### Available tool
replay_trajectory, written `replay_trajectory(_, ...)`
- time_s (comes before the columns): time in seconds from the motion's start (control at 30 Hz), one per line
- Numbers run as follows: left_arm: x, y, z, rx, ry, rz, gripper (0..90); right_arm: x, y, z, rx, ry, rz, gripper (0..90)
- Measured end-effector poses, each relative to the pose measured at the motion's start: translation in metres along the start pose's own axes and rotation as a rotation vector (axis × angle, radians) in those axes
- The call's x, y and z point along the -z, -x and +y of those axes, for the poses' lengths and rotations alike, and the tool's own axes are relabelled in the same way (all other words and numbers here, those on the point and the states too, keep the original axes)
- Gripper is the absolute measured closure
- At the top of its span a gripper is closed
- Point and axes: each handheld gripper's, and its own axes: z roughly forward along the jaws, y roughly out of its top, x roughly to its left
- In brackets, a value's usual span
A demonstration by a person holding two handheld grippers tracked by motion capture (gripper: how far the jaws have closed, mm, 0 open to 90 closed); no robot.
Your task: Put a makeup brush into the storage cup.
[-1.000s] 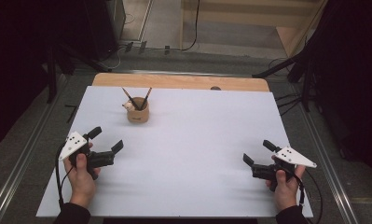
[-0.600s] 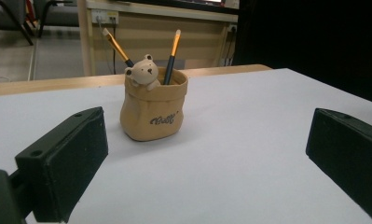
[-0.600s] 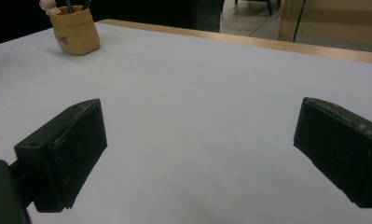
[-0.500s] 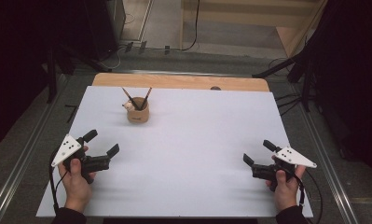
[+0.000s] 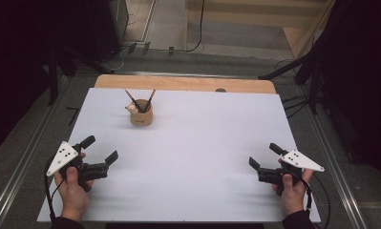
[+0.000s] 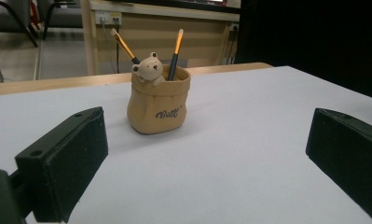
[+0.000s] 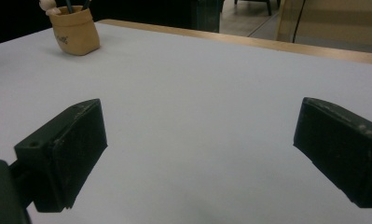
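Observation:
A tan sack-shaped pen holder (image 5: 141, 117) stands on the white table (image 5: 202, 138) toward the back left. A small bear figure peeks over its rim and two brushes (image 5: 150, 101) stick out of it. In the left gripper view the pen holder (image 6: 159, 103) stands just ahead, between the jaws and beyond them. My left gripper (image 5: 100, 149) is open near the front left, jaws pointing toward the holder, with nothing between them. My right gripper (image 5: 264, 155) is open at the front right, jaws pointing left across bare table. The right gripper view has the pen holder (image 7: 75, 31) far off at upper left.
A wooden strip (image 5: 183, 83) runs along the table's far edge. Beyond it lie floor, cables and dark stands. The table's front edge is just below both hands. Metal rails run along the left and right sides.
My left gripper has drifted a little toward the front left and turned slightly toward the pen holder. The right gripper has stayed in place.

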Motion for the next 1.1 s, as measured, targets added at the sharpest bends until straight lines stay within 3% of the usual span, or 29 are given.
replay_trajectory(1.1, 0.031, -0.01, -0.006, 0.007, 0.0, 0.021, 0.0, 0.0, 0.0, 0.0, 0.001, 0.0, -0.002, 2.7)
